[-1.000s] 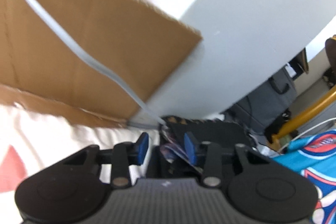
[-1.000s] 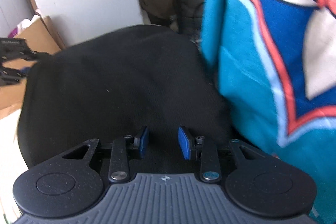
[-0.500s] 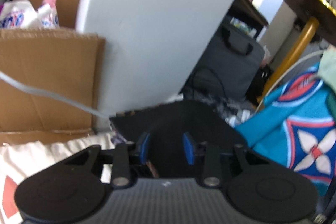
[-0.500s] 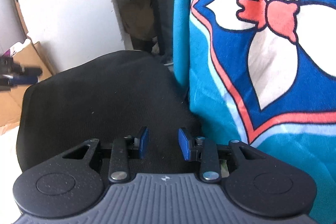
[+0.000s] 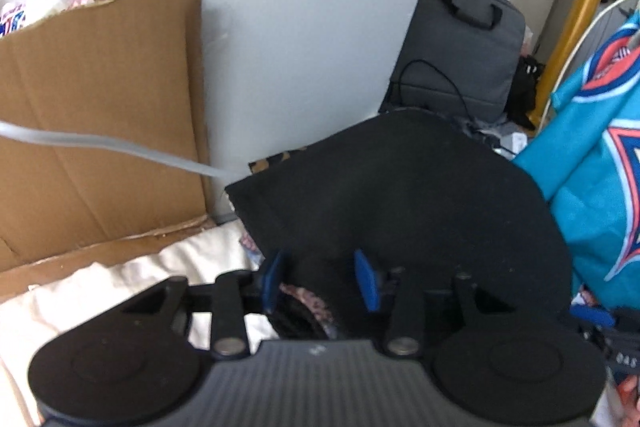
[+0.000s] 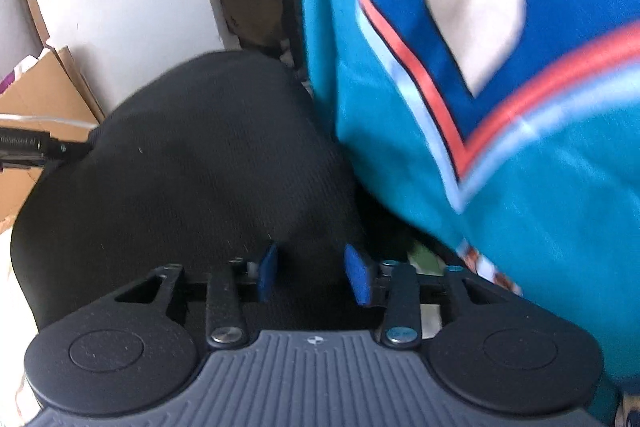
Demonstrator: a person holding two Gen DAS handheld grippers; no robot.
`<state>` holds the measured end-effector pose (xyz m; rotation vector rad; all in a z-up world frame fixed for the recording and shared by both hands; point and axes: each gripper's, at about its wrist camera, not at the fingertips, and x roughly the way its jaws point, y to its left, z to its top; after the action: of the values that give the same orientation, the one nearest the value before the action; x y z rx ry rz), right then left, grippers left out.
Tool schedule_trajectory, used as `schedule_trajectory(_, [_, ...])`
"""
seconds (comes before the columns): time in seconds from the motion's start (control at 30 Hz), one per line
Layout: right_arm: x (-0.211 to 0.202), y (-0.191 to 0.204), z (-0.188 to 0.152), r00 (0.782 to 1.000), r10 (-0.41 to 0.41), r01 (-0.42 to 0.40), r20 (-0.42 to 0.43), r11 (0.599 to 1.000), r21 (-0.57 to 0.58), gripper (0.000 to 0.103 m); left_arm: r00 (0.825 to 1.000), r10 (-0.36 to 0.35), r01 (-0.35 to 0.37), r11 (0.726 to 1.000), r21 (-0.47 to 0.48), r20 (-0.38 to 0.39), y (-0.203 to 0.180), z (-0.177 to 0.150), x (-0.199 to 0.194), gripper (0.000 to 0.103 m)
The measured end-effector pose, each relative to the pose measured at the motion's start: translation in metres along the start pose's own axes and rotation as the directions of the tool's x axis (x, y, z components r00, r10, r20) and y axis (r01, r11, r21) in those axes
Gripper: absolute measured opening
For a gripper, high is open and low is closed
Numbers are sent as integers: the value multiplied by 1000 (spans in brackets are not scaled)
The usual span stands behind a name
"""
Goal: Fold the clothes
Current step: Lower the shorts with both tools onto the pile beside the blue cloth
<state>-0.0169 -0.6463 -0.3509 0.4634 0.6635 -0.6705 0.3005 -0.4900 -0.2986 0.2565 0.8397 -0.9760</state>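
Now | left gripper (image 5: 320,277), right gripper (image 6: 312,273): jaws opening over black garment (image 5: 400,195) | no legible writing

black garment (image 5: 400,195) | teal blanket (image 6: 520,147), red-white-blue pattern | brown cardboard (image 5: 100,99)

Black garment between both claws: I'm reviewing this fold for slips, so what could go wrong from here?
1. Both the left claw and the right claw are opening with the black garment between their pads; it may slump and undo the fold.
2. The teal patterned fabric hangs right against the garment; the right claw could snag it.
3. A grey cable runs close to the garment's corner by the cardboard box; it could catch there.
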Motion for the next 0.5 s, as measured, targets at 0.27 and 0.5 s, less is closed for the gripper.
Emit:
schedule_trajectory(0.27, [-26, -6, -16, 1000, -9, 9, -13, 1000, -1, 48, 998, -12, 10, 999, 35, 63, -17, 12, -44, 23])
schedule_trajectory(0.5, [-23, 6, -12, 1000, 2, -2, 2, 1000, -7, 47, 995, -84, 75, 985, 157, 55, -49, -9, -65, 25])
